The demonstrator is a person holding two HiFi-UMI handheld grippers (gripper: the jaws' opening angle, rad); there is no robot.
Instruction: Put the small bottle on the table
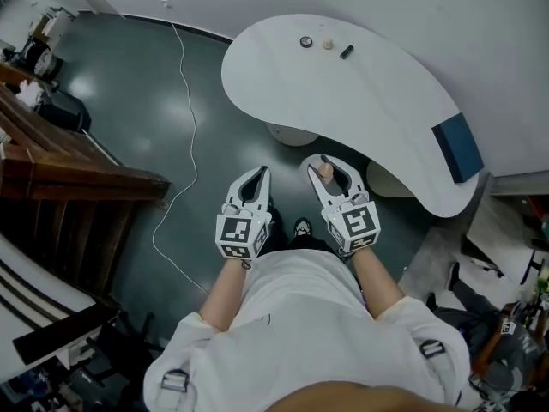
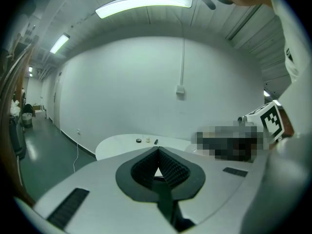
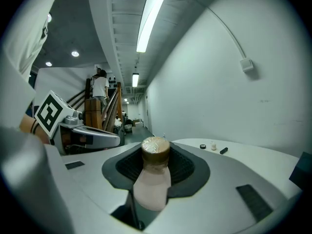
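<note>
Table [image 1: 369, 101] ahead, cable [image 1: 190, 118] across floor [image 1: 129, 101], stairs [image 1: 69, 187] left

- I read the table [image 1: 377, 101] as smooth, matt white.
- The floor [image 1: 129, 110] is dark and glossy (lights mirror in it).
- The small bottle [image 3: 152, 184]: pale matt plastic, shiny crinkled cap.
- The left gripper [image 2: 158, 150]: smooth white plastic shell, ribbed black rubbery pads [image 2: 173, 168].
- The railing [image 1: 77, 183]: dark polished wood.
- The person's shirt [image 1: 300, 316]: soft white cloth.

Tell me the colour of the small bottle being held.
The small bottle is pale pinkish beige, brown-capped; the right gripper view shows it best.
</note>
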